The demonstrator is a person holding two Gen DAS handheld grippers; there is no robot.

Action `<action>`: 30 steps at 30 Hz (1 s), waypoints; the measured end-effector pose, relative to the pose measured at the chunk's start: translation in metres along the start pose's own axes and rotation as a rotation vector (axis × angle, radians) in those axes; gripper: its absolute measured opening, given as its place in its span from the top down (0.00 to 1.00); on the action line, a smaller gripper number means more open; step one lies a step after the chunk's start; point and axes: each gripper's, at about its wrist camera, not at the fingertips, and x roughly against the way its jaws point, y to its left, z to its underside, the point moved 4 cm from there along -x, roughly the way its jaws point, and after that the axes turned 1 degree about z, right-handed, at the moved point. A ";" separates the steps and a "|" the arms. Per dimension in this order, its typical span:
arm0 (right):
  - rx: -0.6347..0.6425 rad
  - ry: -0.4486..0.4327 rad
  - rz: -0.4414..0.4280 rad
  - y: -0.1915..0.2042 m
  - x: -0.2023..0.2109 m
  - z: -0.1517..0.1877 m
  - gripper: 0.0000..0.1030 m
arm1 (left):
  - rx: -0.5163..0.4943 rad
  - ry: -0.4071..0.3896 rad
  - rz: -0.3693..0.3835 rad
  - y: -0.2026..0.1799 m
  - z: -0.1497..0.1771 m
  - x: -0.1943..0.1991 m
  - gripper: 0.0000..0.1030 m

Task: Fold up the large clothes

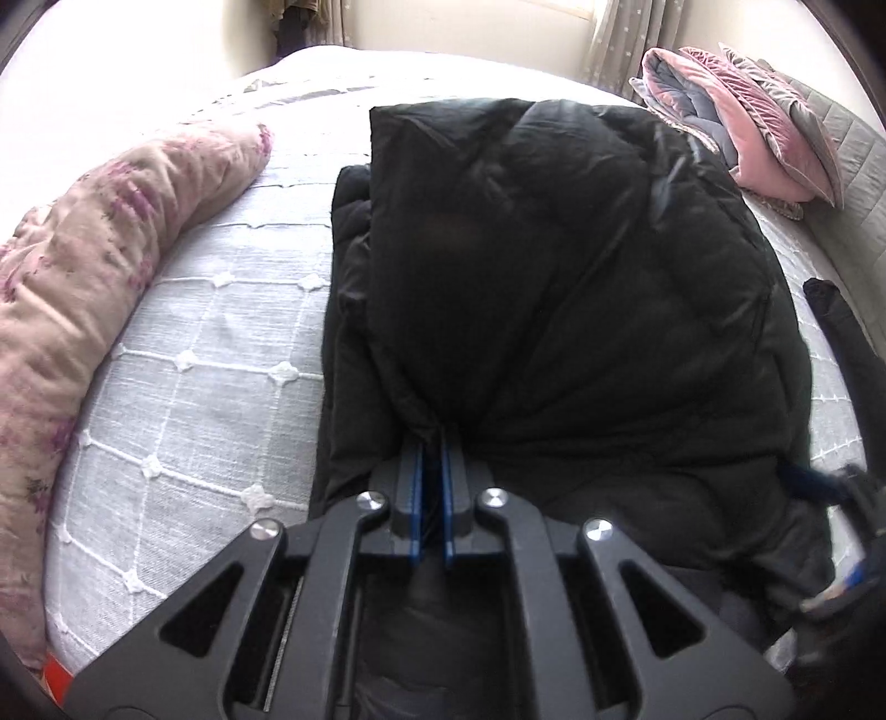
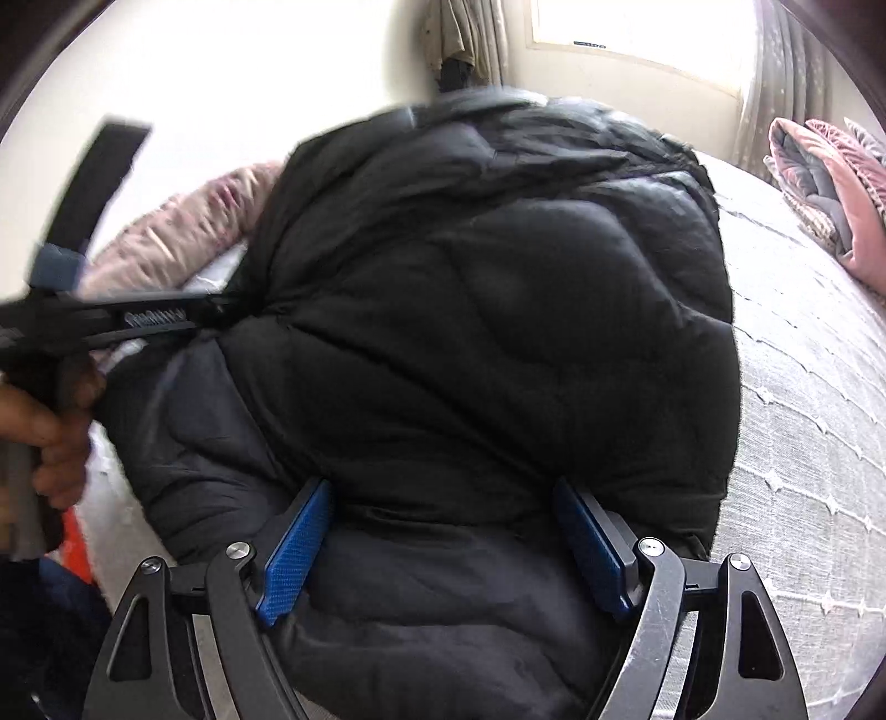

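We hold two tongs over a black puffer jacket (image 1: 554,277) that lies folded on a bed (image 1: 210,343) with a pale quilted cover. The jacket sits in the middle of the bed, its near edge toward us, with one folded layer lying on top of a wider layer beneath.

Our left gripper (image 1: 434,443) tilts steeply down toward the jacket's near edge. Its blue pads are pressed almost together, with a thin pinch of black fabric caught between them, so it has hold of the top layer of the jacket. In the right wrist view this same gripper (image 2: 221,310) reaches in from the left, its tip buried in a fold, and a bare hand (image 2: 50,437) wraps around its handle at the near left.

Our right gripper (image 2: 443,498) also angles down. Its two blue pads stand wide apart, straddling the near edge of the puffy top layer; the fabric bulges between them, and whether the pads press it we cannot tell.

A long floral bolster (image 1: 111,221) curves along the bed's left side. Pink and grey cushions (image 1: 764,127) lie piled at the far right, near a curtained window (image 2: 637,39).
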 end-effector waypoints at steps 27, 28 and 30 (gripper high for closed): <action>0.020 0.106 0.076 -0.006 -0.021 0.014 0.27 | 0.109 -0.281 0.152 -0.004 -0.057 0.087 0.65; 0.020 0.106 0.075 -0.005 -0.021 0.013 0.27 | 0.100 -0.265 0.148 -0.011 -0.062 0.080 0.65; 0.021 0.105 0.070 -0.006 -0.021 0.014 0.27 | 0.097 -0.203 0.155 -0.023 -0.075 0.054 0.65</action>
